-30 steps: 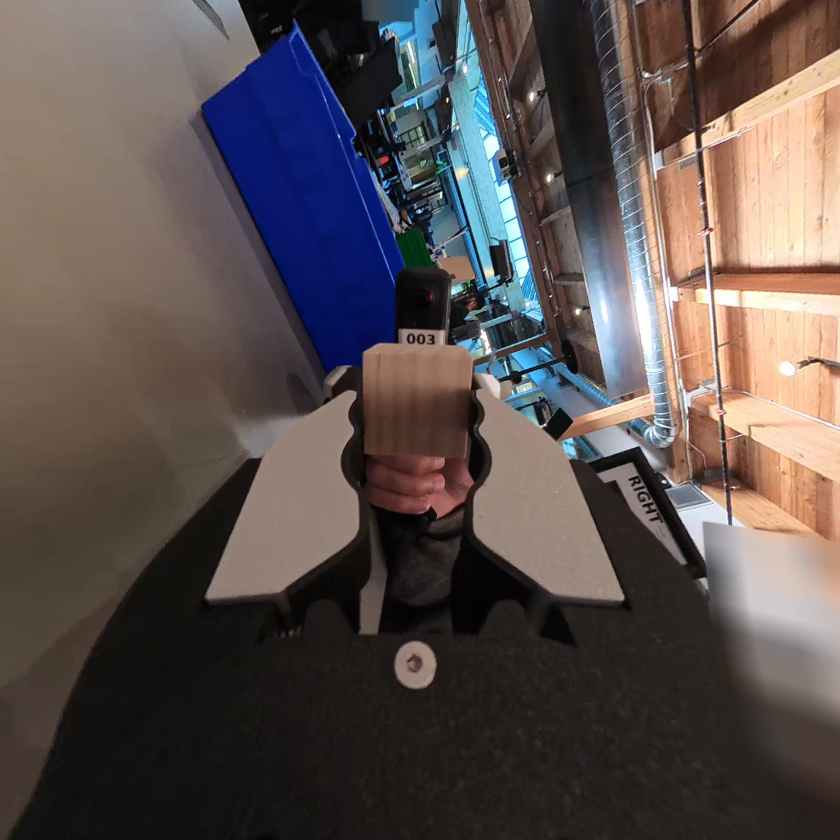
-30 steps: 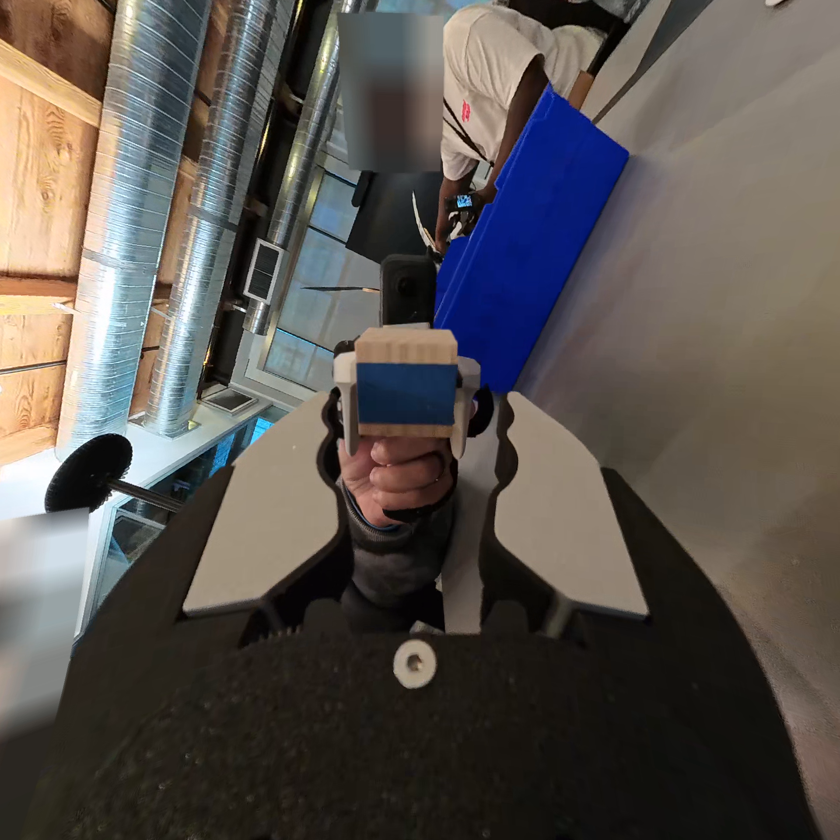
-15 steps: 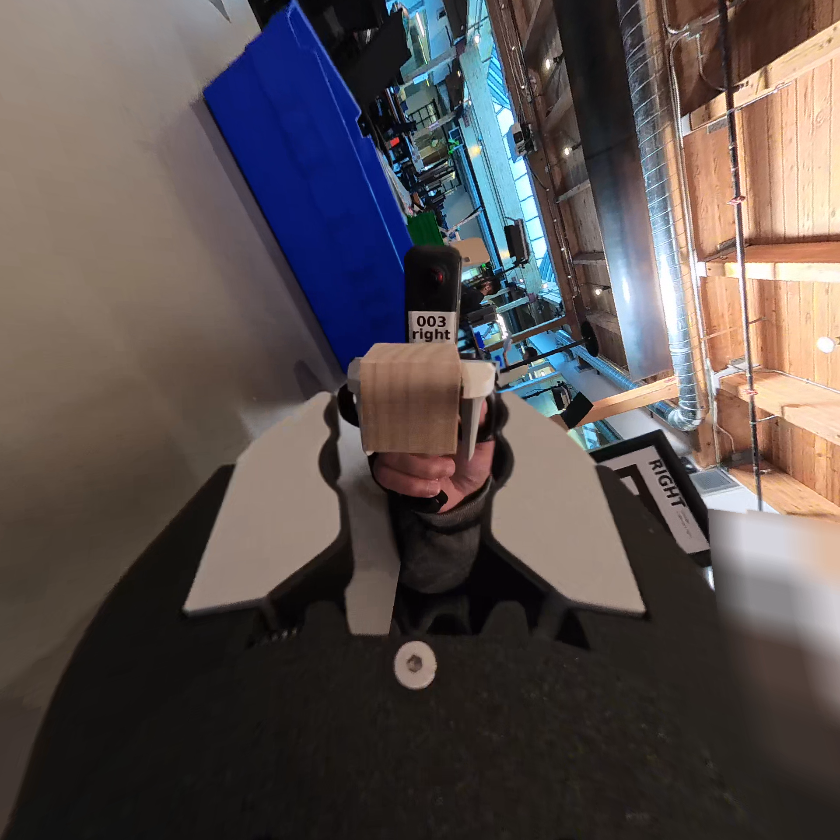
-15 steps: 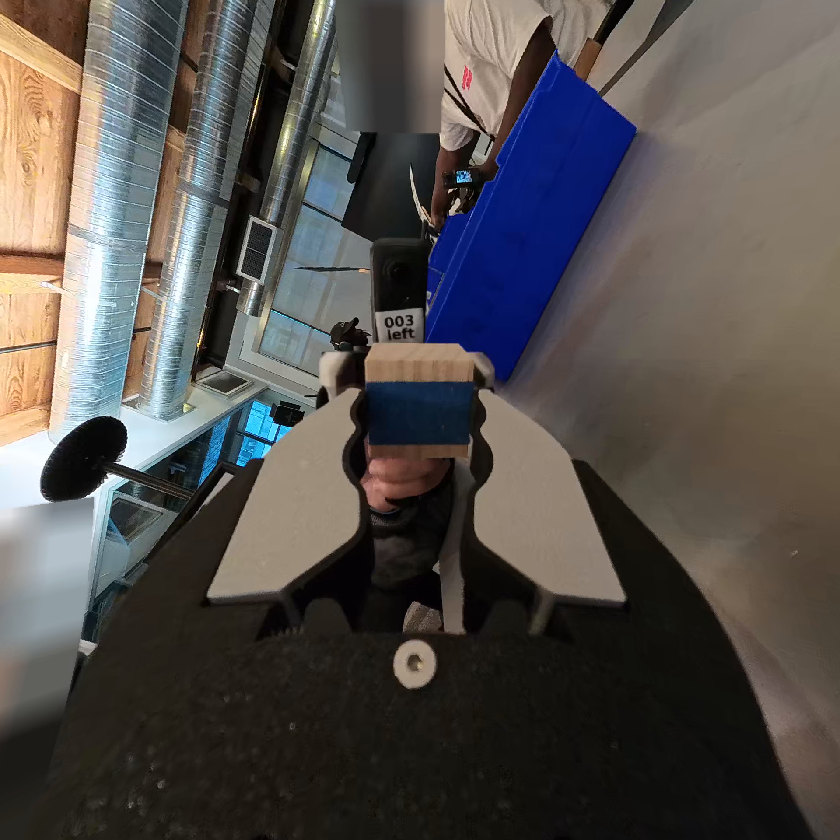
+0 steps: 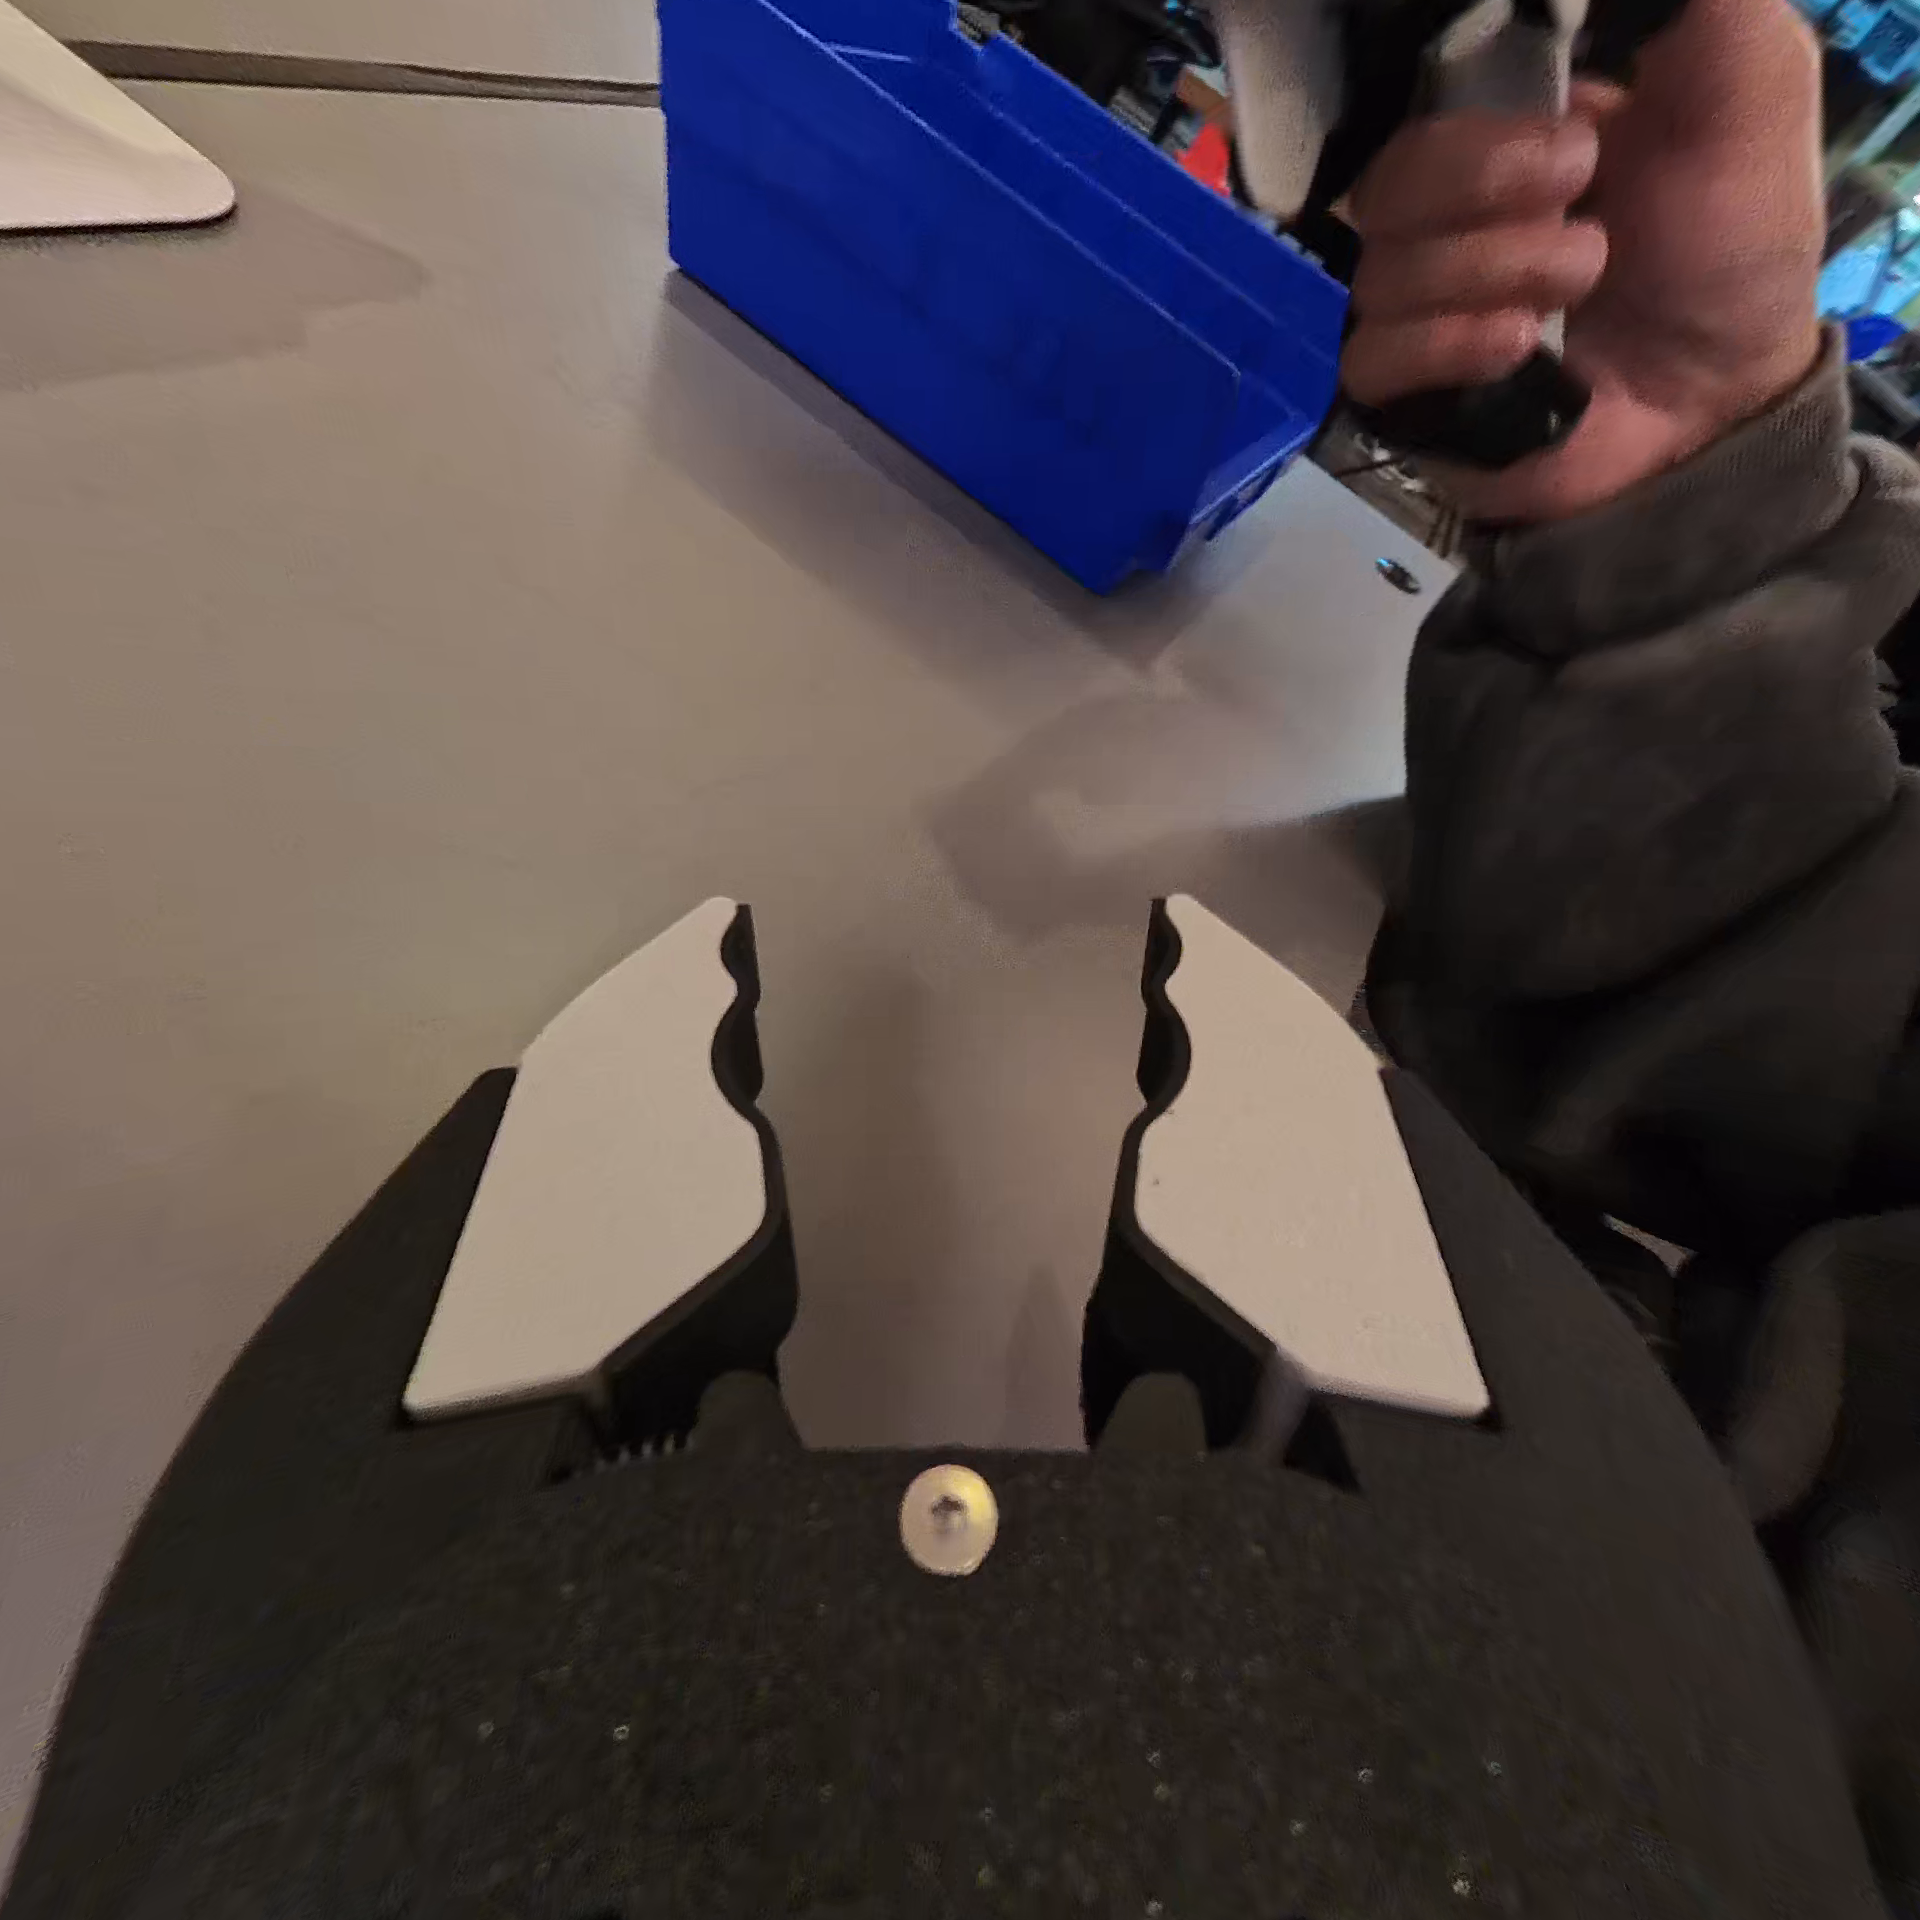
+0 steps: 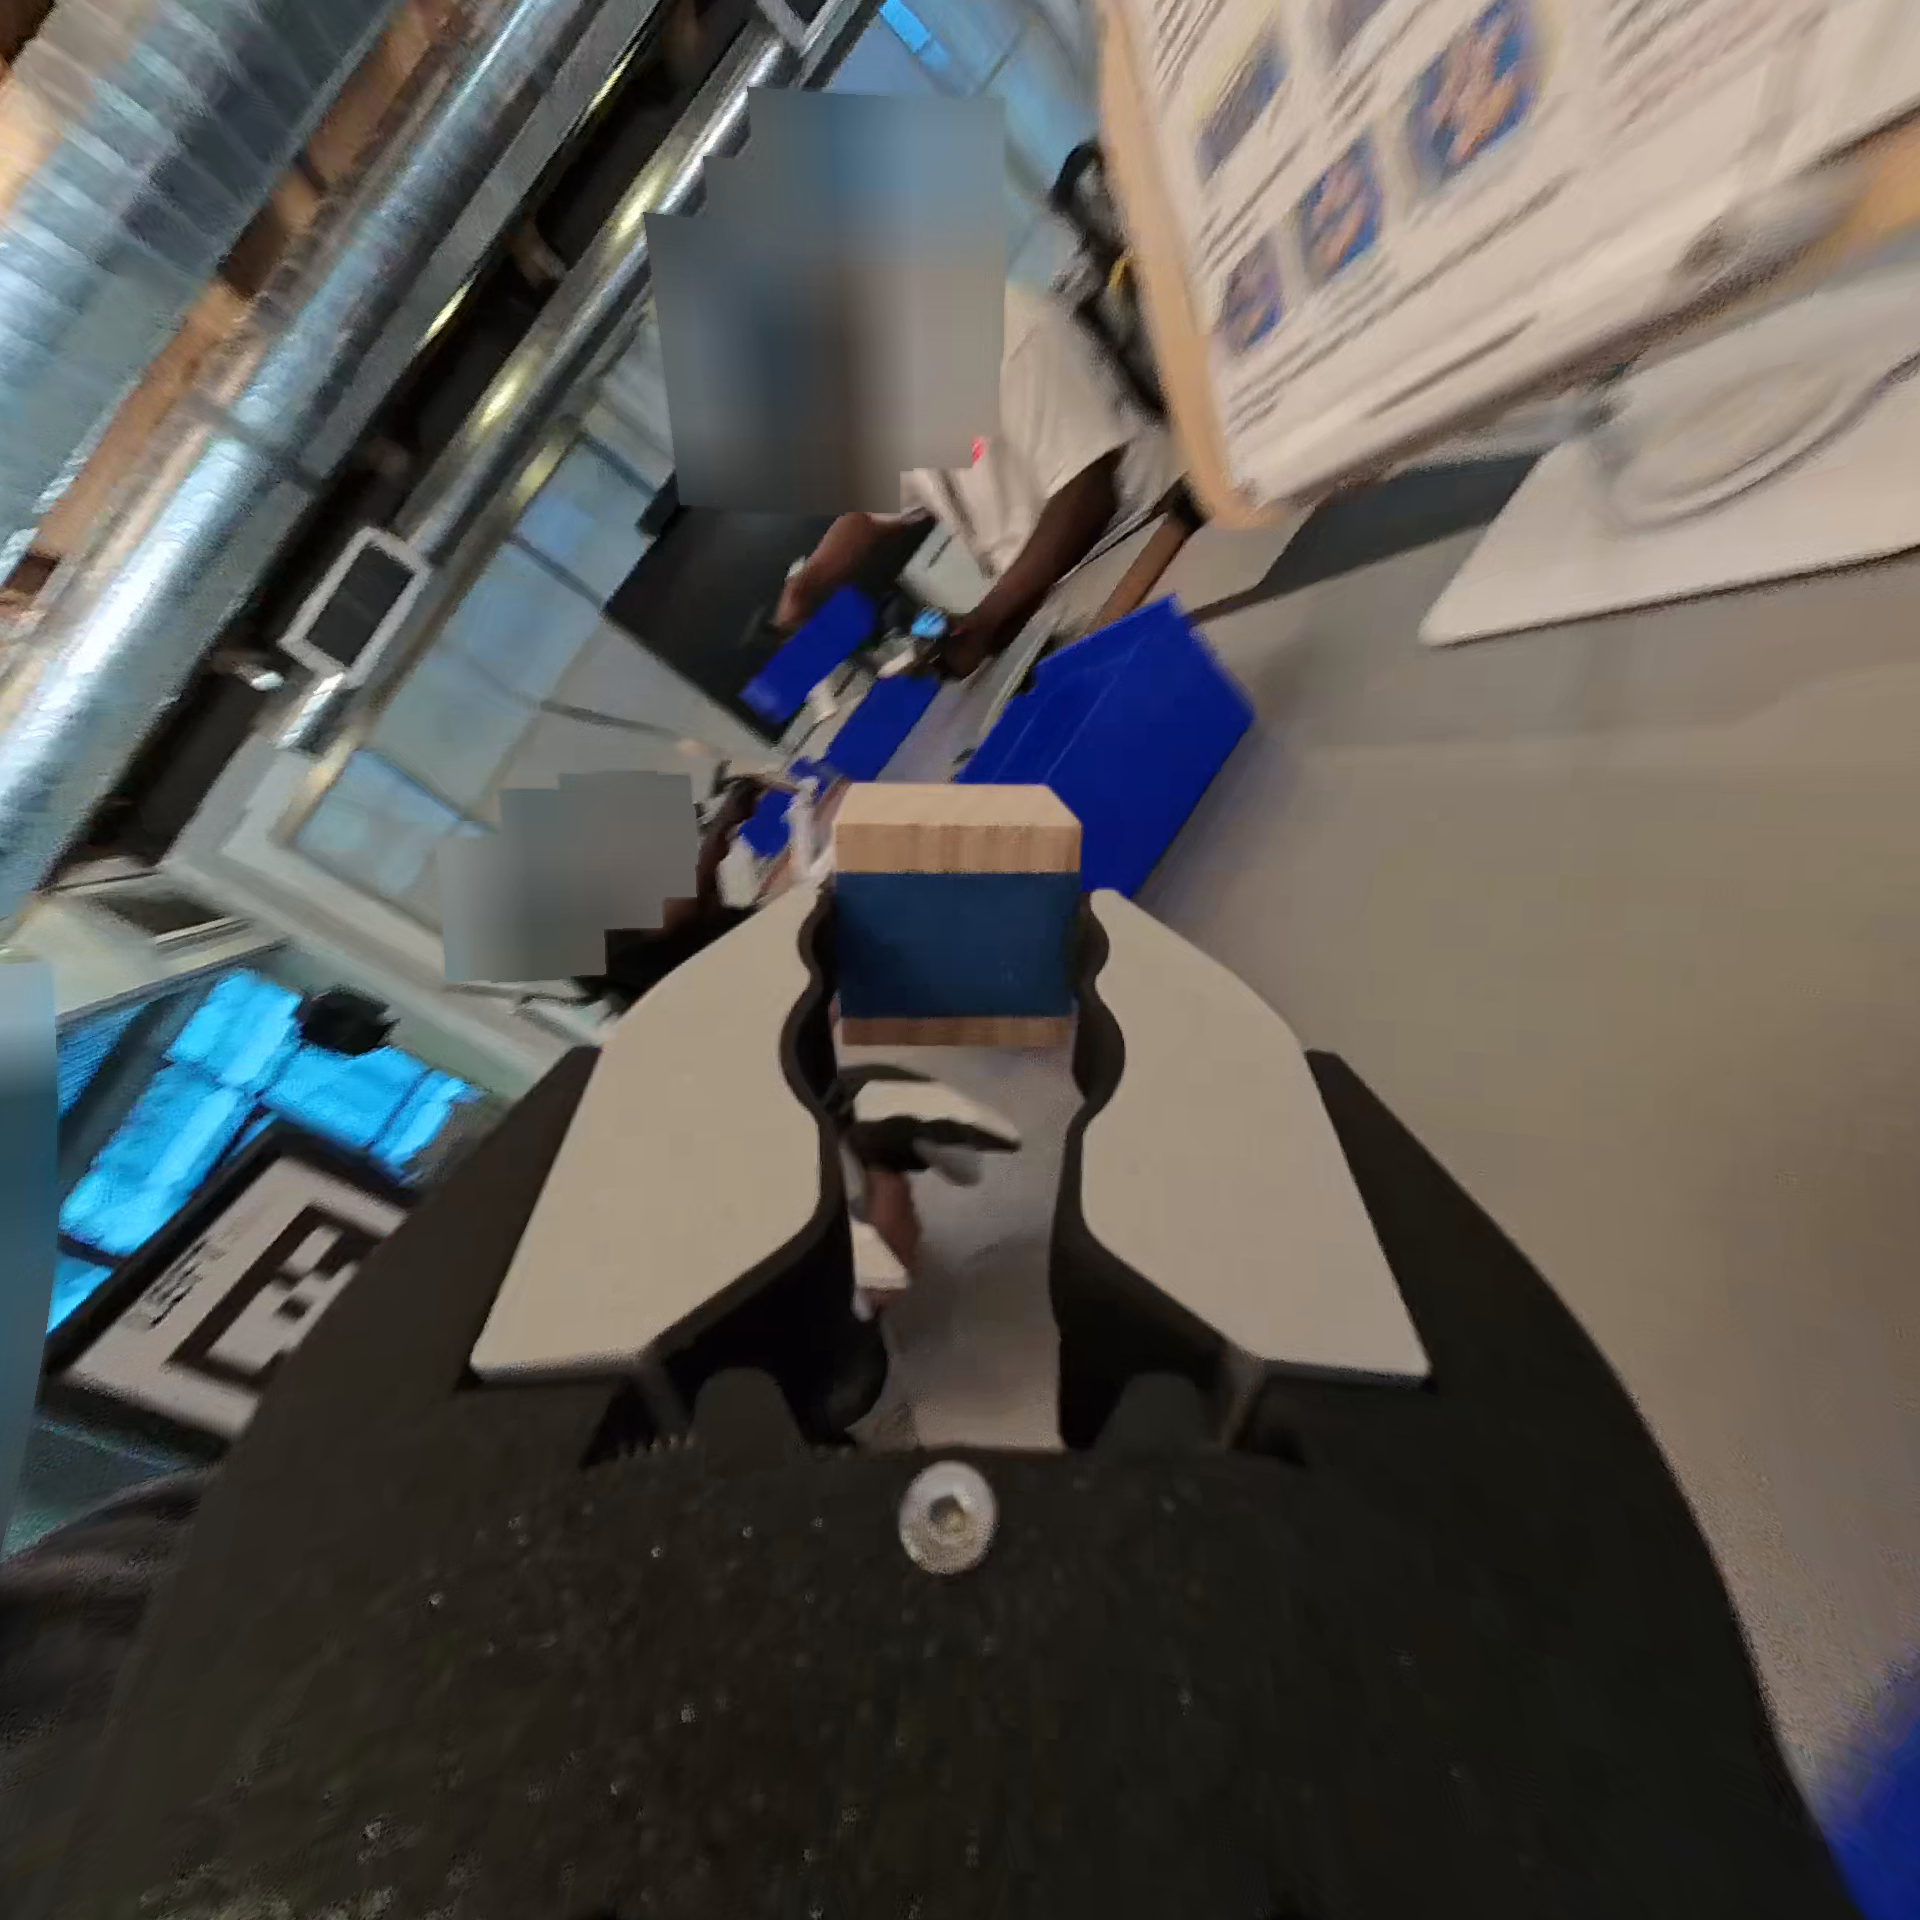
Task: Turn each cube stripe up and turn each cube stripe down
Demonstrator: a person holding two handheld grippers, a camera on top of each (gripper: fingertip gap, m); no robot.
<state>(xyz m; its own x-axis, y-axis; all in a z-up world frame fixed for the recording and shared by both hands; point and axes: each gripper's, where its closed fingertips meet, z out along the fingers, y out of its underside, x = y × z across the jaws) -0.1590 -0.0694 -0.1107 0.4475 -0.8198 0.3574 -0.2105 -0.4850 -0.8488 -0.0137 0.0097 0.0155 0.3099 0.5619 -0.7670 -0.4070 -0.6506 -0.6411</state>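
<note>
The left wrist view looks down along its fingers, close over the grey table (image 5: 416,623). The right wrist view tilts up toward the room. Both catch the blue bin (image 5: 966,301) (image 6: 1122,727) at 12 o'clock.

The left gripper (image 5: 948,920) is held low over the grey table (image 5: 416,675), pointed forward and tilted down toward it, with its jaws spread wide and nothing between them. In the same view, up and to the right above the table, a hand (image 5: 1558,239) is seen wrapped around a handle, with a dark grey sleeve (image 5: 1662,831) running down from the wrist. The right gripper (image 6: 956,914) is raised well above the table and rolled to one side, so that the table appears slanted. Its jaws are closed against the two side faces of a wooden cube (image 6: 954,914).
</note>
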